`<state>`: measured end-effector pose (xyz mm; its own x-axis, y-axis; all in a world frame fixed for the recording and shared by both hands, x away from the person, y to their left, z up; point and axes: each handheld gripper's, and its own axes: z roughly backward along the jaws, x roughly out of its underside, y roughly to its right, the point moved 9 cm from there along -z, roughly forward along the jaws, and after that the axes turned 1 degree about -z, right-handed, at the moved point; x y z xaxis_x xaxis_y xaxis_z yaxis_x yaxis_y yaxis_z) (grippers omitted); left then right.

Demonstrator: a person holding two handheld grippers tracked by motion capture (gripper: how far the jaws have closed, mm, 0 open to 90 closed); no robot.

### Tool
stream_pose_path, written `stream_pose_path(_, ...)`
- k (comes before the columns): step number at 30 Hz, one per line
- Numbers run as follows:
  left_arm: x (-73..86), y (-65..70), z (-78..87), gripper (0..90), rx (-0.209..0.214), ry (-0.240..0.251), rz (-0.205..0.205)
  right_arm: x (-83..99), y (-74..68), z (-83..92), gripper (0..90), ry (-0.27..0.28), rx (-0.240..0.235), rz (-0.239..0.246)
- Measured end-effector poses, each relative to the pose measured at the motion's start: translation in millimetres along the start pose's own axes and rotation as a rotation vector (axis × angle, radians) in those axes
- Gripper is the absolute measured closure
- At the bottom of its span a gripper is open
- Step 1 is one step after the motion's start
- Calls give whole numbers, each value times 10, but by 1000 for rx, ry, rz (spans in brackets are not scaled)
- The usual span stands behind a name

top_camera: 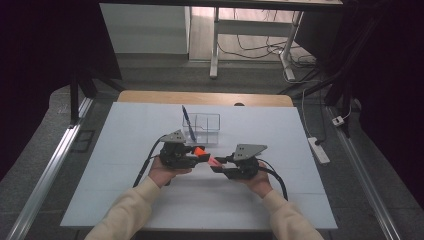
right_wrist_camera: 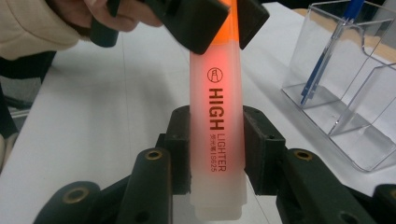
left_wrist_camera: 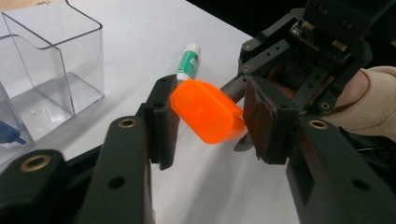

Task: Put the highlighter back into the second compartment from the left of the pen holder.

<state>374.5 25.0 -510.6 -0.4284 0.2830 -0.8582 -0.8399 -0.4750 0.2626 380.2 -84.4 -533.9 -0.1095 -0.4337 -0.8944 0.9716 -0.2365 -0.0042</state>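
Step in hand, as I read it: uncapping. My right gripper (right_wrist_camera: 217, 154) clamps the highlighter (right_wrist_camera: 217, 135) by its pale barrel, held level above the table (top_camera: 125, 165). Its orange cap (left_wrist_camera: 208, 116) sits between the jaws of my left gripper (left_wrist_camera: 210, 126); the pads look to be on it, though contact on the far side is unclear. Both hands sit low, grippers nose to nose. Next: firm the left grip, then pull straight apart. The clear holder (top_camera: 202, 127) with 1 blue pen (top_camera: 188, 122) stands just beyond the left gripper.
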Motion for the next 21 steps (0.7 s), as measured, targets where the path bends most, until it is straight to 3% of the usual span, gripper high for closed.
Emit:
stream_pose_path(3,15,20,-30,563,-8,-10,-12,-23,44,39,660,30,3,-34)
stream_pose_path(10,-2,17,-54,583,8,9,9,-5,32,14,661,21,0,-27)
stream_pose_path(15,-24,47,-40,680,82,25,65,15,22,-3,655,3,-3,-15)
stream_pose_path(18,-9,49,-48,690,65,8,51,31,2,-42,656,-20,9,4)
stream_pose_path(21,-8,40,-46,693,66,7,67,39,5,-50,652,-23,13,1)
